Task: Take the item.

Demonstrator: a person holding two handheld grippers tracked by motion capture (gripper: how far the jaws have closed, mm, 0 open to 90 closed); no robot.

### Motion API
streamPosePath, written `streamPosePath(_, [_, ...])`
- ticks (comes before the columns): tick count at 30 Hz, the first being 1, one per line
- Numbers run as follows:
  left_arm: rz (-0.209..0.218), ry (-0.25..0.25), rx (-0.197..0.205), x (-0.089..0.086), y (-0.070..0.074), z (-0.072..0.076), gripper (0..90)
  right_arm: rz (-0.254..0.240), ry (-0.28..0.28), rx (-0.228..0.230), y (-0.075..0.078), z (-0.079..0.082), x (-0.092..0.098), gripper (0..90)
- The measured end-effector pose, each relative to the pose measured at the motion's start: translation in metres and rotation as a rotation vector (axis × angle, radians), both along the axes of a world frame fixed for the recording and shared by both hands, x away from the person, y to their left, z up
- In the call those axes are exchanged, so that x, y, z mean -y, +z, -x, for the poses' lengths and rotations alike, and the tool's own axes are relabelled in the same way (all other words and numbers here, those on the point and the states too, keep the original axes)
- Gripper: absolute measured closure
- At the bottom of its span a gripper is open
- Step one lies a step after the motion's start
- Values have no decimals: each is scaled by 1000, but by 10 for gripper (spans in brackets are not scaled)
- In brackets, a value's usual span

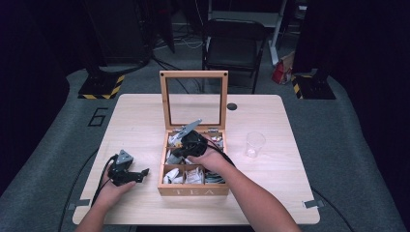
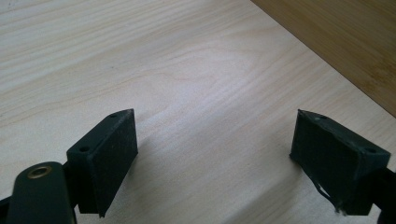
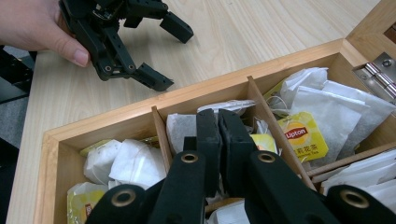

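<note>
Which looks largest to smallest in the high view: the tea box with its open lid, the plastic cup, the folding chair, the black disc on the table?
1. Folding chair, though it stands farther away, so it is truly even bigger.
2. Tea box with its open lid.
3. Plastic cup.
4. Black disc.

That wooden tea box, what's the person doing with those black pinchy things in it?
A person holds a gripper in each hand. The right gripper is down in the middle compartment of the open tea box, jaws closed together among the tea bags. Whether it has pinched a bag can't be told. The left gripper rests open on the table beside the box, holding nothing.
</note>
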State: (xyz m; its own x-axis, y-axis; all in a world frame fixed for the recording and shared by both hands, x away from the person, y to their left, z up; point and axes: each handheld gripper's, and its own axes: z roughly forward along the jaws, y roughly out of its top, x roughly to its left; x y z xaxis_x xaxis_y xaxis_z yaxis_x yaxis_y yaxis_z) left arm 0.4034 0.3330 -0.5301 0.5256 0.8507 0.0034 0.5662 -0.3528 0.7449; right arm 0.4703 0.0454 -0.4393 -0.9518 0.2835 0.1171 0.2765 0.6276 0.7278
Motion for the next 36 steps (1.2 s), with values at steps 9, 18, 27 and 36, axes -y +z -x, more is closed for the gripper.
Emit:
streamPosePath(9, [-1,-1,0,0,0,0,141,-5,0,0,3,0,2,882])
streamPosePath(18, [-1,-1,0,0,0,0,141,-17,7,21,11,4,2,884])
streamPosePath(27, [0,0,0,0,0,0,141,-52,-21,38,24,4,13,884])
streamPosePath(36, [-1,-1,0,0,0,0,141,-60,-38,62,37,7,25,884])
